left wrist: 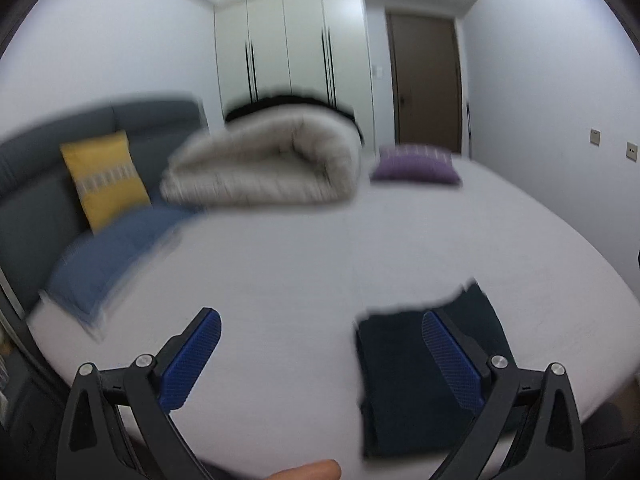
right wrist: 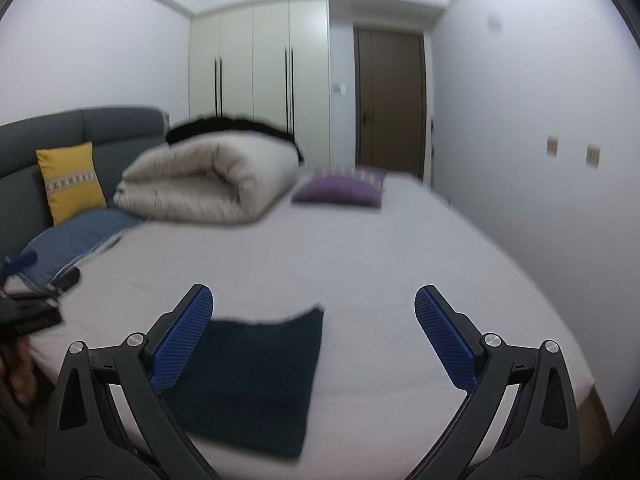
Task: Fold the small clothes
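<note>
Bed (right wrist: 360, 248) — 1 folded dark garment (right wrist: 256, 376), 3 pillows, 1 rolled duvet (right wrist: 208, 184).

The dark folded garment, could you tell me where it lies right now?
The dark folded garment lies flat on the bed near its front edge, low in both views.

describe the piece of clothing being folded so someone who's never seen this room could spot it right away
Start at the big white bed that fills the room. Follow it away from the grey headboard and the rolled beige duvet to the near edge. There the dark folded garment lies flat as a neat rectangle, the only near-black item on the sheet, unlike the blue, yellow and purple pillows farther back.
</note>
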The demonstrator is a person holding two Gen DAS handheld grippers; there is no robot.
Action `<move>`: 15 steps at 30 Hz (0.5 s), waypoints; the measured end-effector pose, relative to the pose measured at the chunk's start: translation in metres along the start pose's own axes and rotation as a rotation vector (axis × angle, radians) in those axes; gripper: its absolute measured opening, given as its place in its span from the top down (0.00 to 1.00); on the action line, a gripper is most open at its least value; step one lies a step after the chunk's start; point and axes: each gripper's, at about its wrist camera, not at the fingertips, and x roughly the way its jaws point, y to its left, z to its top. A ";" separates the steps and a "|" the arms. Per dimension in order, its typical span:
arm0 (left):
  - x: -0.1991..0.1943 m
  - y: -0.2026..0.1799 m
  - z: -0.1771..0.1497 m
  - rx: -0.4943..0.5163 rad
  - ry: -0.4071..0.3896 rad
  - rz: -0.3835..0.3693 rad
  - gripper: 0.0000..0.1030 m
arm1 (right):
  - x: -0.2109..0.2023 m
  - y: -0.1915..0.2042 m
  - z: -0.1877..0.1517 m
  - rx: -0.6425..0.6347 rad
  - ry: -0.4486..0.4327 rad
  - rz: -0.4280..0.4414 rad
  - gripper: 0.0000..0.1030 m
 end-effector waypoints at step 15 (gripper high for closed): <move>0.092 -0.020 -0.083 -0.014 0.311 -0.031 0.00 | 0.128 0.002 -0.099 0.103 0.381 -0.027 0.00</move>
